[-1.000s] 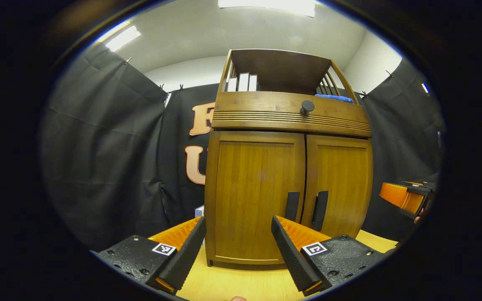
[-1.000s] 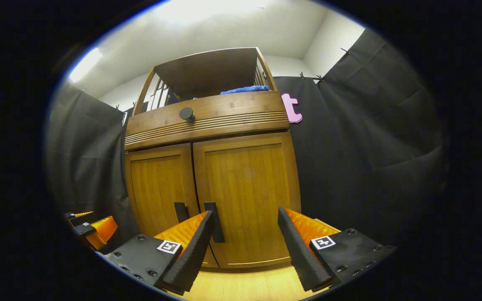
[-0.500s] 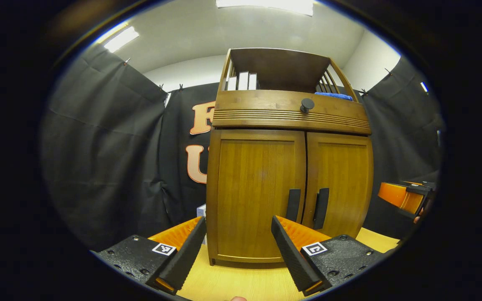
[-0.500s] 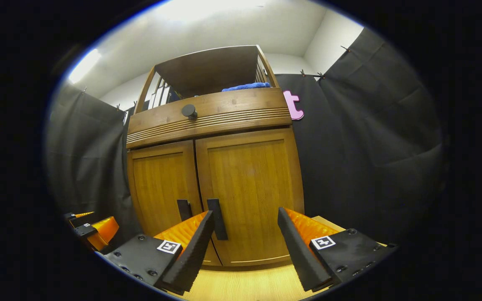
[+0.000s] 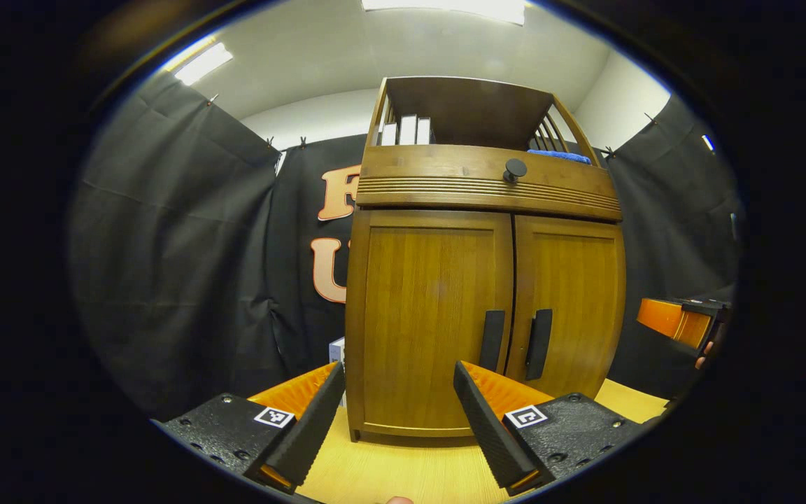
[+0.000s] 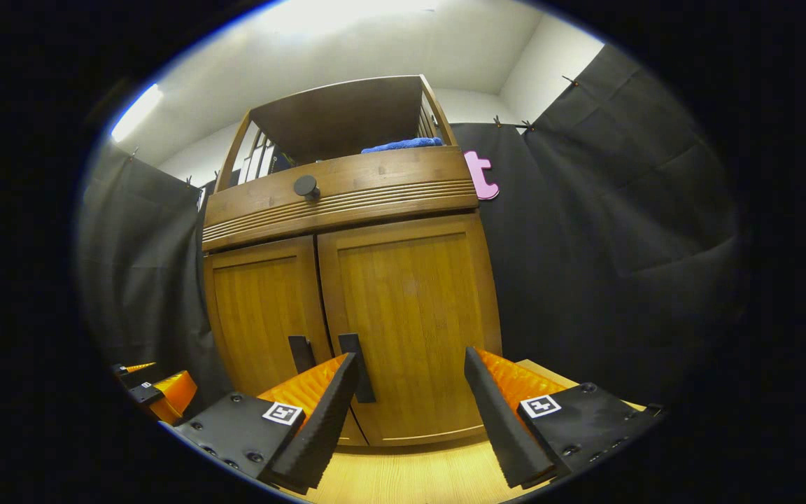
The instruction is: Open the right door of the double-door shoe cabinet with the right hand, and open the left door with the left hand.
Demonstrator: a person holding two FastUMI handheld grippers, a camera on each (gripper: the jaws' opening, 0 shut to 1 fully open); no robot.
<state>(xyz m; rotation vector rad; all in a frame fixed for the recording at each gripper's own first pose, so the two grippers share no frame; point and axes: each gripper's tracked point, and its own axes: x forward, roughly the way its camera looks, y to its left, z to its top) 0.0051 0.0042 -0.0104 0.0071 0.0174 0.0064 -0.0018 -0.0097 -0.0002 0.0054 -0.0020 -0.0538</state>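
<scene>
A brown wooden shoe cabinet (image 5: 438, 308) (image 6: 403, 308) stands on a light wood table, both doors closed. Each door carries a black vertical handle near the middle seam: the left handle (image 5: 492, 340) (image 6: 301, 353) and the right handle (image 5: 539, 344) (image 6: 351, 357). My left gripper (image 5: 396, 413) is open, a short way in front of the left door. My right gripper (image 6: 410, 413) is open before the right door, its left finger (image 6: 319, 413) overlapping the right handle's lower end in the image. The right gripper (image 5: 679, 323) also shows at the left gripper view's right edge, and the left gripper (image 6: 161, 392) at the right gripper view's lower left.
Above the doors is a drawer front with a round black knob (image 5: 515, 168) (image 6: 306, 186). The open top shelf holds white books (image 5: 406, 131) and a blue cloth (image 6: 403, 145). A small white box (image 5: 336, 350) sits beside the cabinet's left side. Black cloth walls surround the table (image 5: 403, 469).
Both grippers have drifted slightly; the cabinet sits a little higher in both views. The doors stay closed and both grippers stay open.
</scene>
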